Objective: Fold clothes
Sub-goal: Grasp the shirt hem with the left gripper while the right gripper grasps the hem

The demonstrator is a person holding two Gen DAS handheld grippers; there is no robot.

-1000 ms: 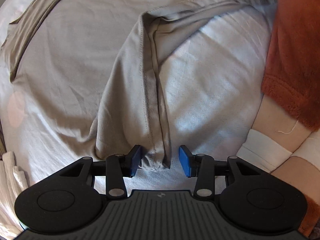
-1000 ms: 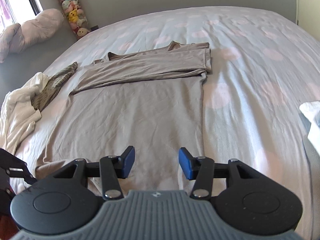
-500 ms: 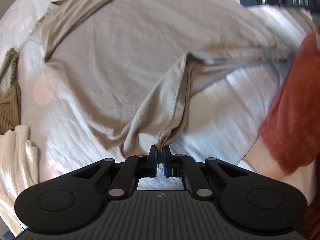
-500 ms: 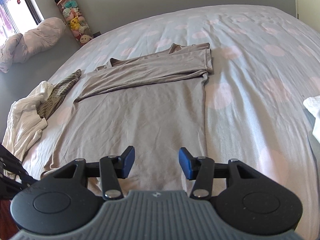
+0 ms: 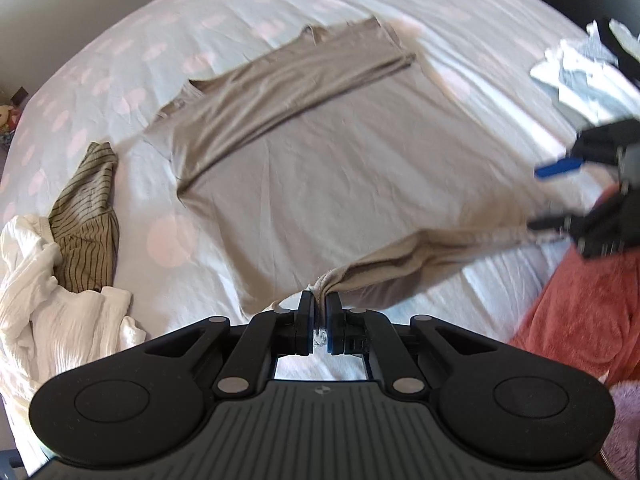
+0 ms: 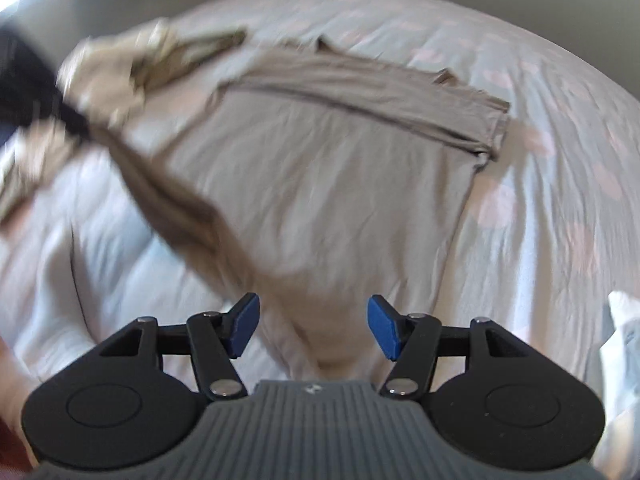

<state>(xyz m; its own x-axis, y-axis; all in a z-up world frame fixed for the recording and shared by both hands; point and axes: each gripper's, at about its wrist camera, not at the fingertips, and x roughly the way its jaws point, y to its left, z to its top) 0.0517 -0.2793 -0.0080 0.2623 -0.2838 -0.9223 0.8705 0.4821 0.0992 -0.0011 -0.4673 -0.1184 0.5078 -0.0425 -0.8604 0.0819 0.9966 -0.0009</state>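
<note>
A beige long-sleeved shirt [image 5: 320,168] lies spread on the bed, its sleeves folded across the top. My left gripper [image 5: 319,312] is shut on the shirt's near bottom corner and holds it lifted off the bed, so the hem stretches toward the right. In the right wrist view the same shirt [image 6: 320,184] fills the middle. My right gripper [image 6: 313,326] hangs over the shirt's other bottom corner with its jaws opening; the cloth lies below them and the pads do not press it. The right gripper [image 5: 560,196] also shows blurred at the right edge of the left wrist view.
The bed sheet [image 5: 208,12] is pale with pink dots. A striped olive garment [image 5: 86,216] and a white garment [image 5: 48,300] lie at the left. Folded light clothes [image 5: 580,76] sit at the far right. A person's rust-coloured sleeve [image 5: 576,312] is at the lower right.
My left gripper shut on the shirt's corner and rose with it, pulling the hem up. My right gripper rolled, swung over the other corner, and its jaws stand wider.
</note>
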